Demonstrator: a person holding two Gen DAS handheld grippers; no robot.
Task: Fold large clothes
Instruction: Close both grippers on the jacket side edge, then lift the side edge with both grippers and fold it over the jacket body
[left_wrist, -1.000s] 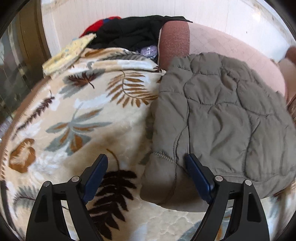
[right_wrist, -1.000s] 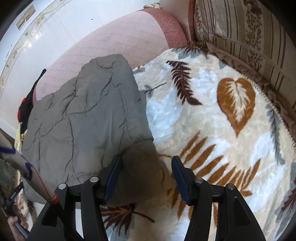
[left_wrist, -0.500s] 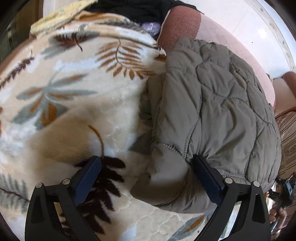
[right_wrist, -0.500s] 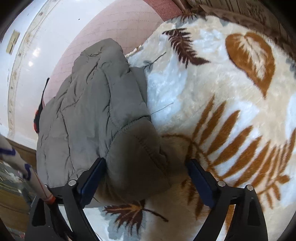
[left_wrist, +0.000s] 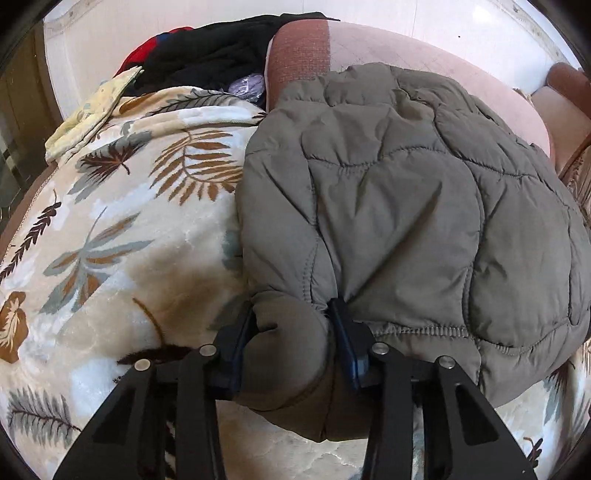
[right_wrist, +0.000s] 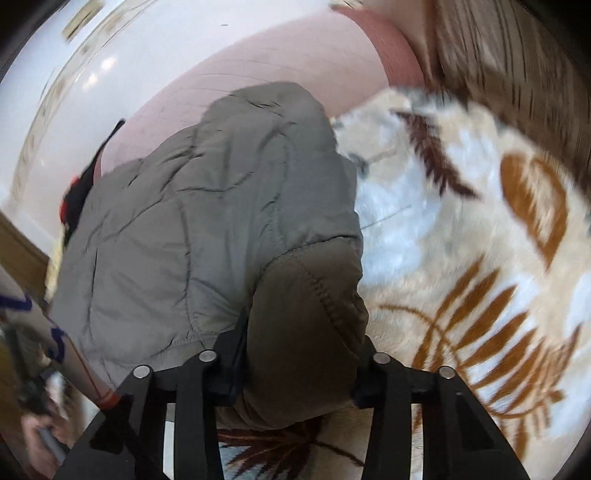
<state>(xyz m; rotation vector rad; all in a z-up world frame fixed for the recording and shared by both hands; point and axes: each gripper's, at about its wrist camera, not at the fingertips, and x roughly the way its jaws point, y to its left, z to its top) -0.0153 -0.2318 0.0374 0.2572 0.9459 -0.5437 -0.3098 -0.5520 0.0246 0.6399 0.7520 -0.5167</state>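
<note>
A grey-green quilted jacket (left_wrist: 406, 206) lies folded on a leaf-patterned blanket (left_wrist: 110, 229). My left gripper (left_wrist: 291, 332) is closing on the jacket's near left corner; the fabric bulges between its blue pads, which press into it. In the right wrist view the same jacket (right_wrist: 192, 229) fills the left half. My right gripper (right_wrist: 303, 350) is closing on the near right corner, a thick wad of cloth squeezed between its fingers. That wad partly hides the right finger.
A heap of black and red clothes (left_wrist: 214, 55) and a yellow cloth (left_wrist: 88, 118) lie at the blanket's far left. A pink sofa arm (left_wrist: 299, 48) rises behind the jacket, with a striped cushion (right_wrist: 498, 66) far right. A person's sleeve (right_wrist: 44, 332) shows at left.
Both grippers spread wide, moved down and forward over the jacket's near corners, then closed on them. The fabric now bunches between each pair of fingers.
</note>
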